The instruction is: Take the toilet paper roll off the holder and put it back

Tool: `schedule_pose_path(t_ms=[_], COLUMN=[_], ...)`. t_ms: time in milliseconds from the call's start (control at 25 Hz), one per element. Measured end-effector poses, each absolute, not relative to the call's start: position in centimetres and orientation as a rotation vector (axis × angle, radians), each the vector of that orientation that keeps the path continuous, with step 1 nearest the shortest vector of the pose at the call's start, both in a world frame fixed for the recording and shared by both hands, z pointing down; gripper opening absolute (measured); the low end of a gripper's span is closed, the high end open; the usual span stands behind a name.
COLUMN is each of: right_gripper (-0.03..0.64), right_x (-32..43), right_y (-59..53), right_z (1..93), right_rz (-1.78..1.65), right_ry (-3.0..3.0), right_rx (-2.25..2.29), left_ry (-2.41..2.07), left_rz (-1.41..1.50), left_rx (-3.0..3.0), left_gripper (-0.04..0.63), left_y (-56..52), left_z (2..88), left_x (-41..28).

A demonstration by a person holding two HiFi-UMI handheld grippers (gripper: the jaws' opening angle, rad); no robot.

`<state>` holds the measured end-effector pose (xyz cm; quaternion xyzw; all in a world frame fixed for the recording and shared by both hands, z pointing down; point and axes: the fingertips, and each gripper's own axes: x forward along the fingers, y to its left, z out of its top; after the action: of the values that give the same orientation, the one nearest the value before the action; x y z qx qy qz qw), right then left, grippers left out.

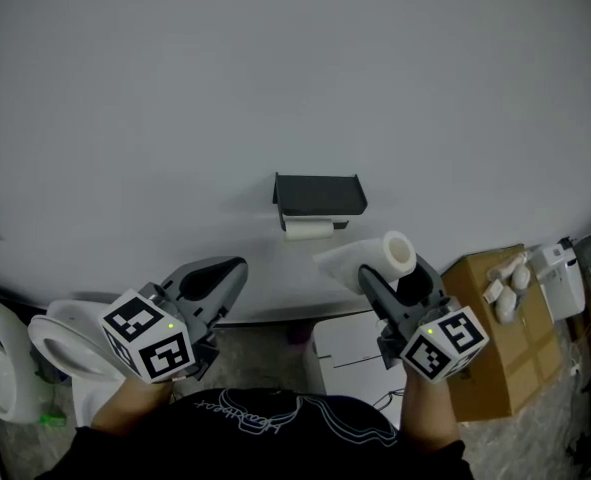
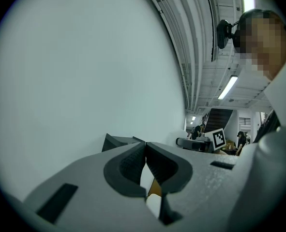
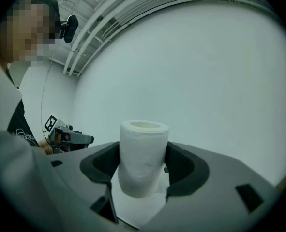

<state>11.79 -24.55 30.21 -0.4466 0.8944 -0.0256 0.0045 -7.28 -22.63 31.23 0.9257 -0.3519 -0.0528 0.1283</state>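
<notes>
Head view: the toilet paper roll (image 1: 383,255) is off the black wall holder (image 1: 318,195), gripped by the right gripper (image 1: 393,276). Left gripper view: the left gripper (image 2: 145,164) is closed, empty. Right gripper view: 2 jaws clamp the upright roll.

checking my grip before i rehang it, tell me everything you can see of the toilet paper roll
The toilet paper roll is a slim, white, soft-looking cylinder with a pale tube opening at its upper end. It is off the black wall holder and held in the air below and to the right of it. The right gripper is shut on it, with the fingers pressing its two sides around mid-height. Nothing else touches it.
</notes>
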Motion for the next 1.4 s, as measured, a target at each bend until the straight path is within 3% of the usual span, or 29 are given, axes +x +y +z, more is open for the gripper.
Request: schedule_pose_path(t_ms=[760,1400], right_gripper=[0.295,0.295], right_x=[10.7,10.2], right_y=[-25.2,-26.1], right_z=[36.4,35.6], right_rz=[-0.174,-0.148], right_ry=[2.909,2.925], right_rx=[-1.424,-1.372], left_ry=[-1.022,-1.044], left_rz=[-0.128,-0.149], left_rx=[2.605,2.59], left_gripper=[0.006,0.006], left_y=[-23.5,-24.6], left_z=[33.6,33.9], left_x=[-7.1,-7.6])
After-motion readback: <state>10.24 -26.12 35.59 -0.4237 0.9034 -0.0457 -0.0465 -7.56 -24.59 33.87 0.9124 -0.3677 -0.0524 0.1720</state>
